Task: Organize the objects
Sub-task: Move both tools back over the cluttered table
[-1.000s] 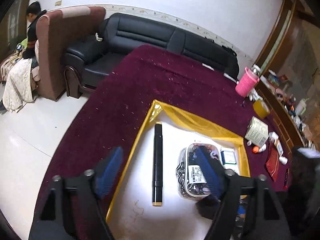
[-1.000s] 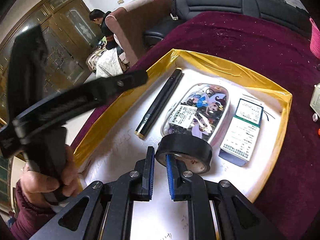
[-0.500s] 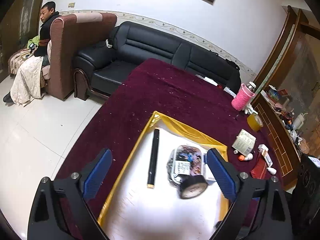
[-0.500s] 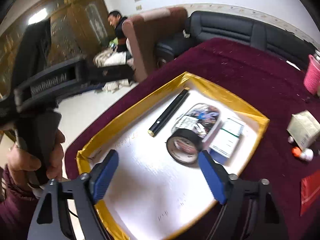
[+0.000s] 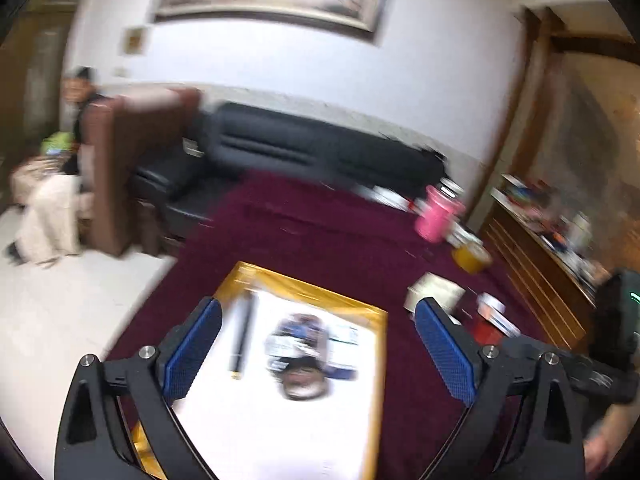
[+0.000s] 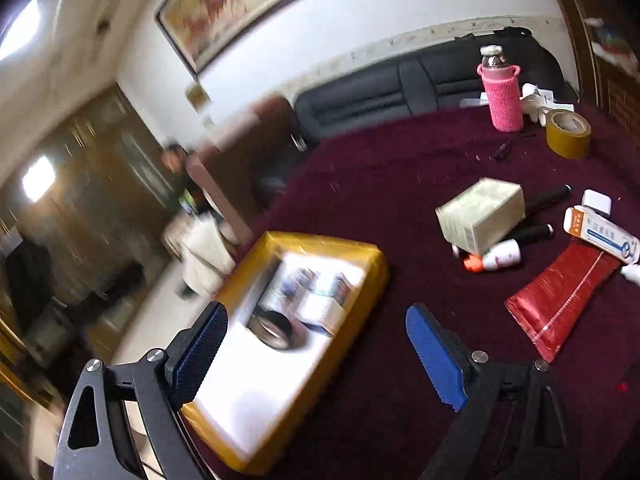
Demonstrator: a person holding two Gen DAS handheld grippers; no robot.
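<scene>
Gold-rimmed tray [image 6: 372,264], lower centre: tape roll [image 6: 276,330] deposited for sorting. Right gripper [image 6: 320,354] and left gripper [image 5: 320,356]: jaws just opening, released, empty.

I see a black sofa [image 5: 320,148] against the white wall, a brown armchair [image 5: 120,152] beside it with a person [image 5: 76,120] sitting behind, and a framed painting [image 6: 240,4] hanging above.

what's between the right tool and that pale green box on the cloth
Nothing visible. The right tool is open and empty; only bare maroon cloth lies between it and the pale green box.
</scene>
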